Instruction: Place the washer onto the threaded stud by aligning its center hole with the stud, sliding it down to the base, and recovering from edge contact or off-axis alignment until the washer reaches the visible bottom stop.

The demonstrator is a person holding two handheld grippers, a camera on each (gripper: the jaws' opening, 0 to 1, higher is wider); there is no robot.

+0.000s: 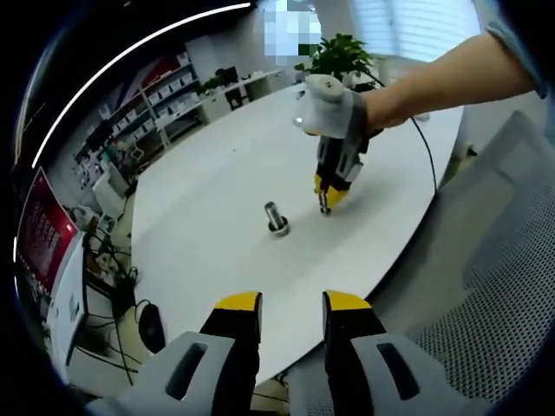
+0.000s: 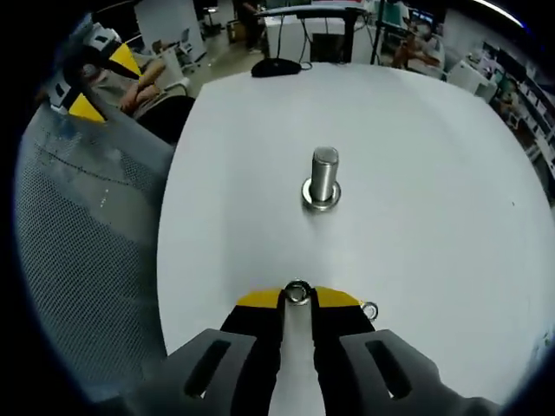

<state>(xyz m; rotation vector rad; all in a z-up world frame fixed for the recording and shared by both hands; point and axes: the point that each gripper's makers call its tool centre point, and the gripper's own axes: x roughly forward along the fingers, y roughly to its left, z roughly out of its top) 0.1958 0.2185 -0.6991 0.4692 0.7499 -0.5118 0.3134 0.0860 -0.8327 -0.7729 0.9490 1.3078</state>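
A short metal threaded stud (image 2: 323, 178) stands upright on the white table (image 2: 434, 199), with a wide ring at its base (image 2: 321, 204). My right gripper (image 2: 297, 299) is shut on a small metal washer (image 2: 297, 293), held at the yellow fingertips just above the table and short of the stud. Beside the right fingertip a second washer (image 2: 370, 309) lies flat. In the left gripper view the stud (image 1: 277, 217) is mid-table, and the right gripper (image 1: 326, 201) points down just to its right. My left gripper (image 1: 292, 303) is open, empty, and back beyond the table's edge.
A grey mesh chair back (image 2: 82, 260) stands along the table's edge, next to the left gripper (image 2: 104, 82). A dark object (image 2: 276, 67) lies at the far edge. A potted plant (image 1: 342, 56) and shelves (image 1: 165, 95) stand beyond the table. A gloved hand (image 1: 334, 108) holds the right gripper.
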